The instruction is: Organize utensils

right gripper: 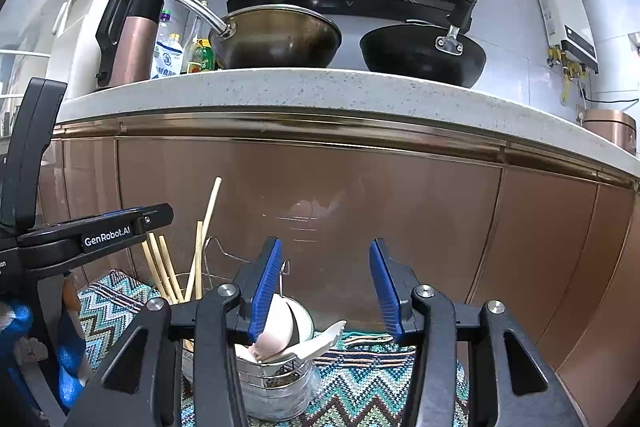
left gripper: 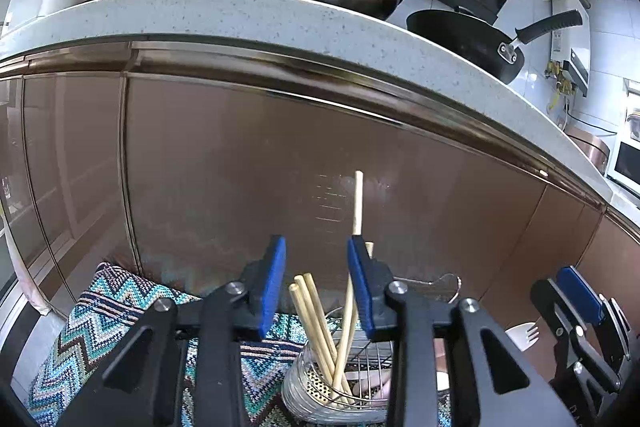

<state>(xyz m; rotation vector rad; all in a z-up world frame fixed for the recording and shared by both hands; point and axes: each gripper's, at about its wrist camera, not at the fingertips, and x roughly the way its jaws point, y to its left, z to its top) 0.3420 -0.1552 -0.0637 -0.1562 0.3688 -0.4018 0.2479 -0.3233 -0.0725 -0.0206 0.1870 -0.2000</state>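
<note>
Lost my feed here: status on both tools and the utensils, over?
Left tool open, one chopstick against its right pad. Right tool open, empty. Chopsticks and spoons standing in holder. Nothing blocking.

Pale wooden chopsticks (left gripper: 320, 323) stand tilted in a perforated metal holder (left gripper: 316, 391) on zigzag cloth.

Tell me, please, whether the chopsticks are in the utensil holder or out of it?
In. The chopsticks stand leaning with lower ends inside the utensil holder; one leans against the open left gripper's right finger.
</note>
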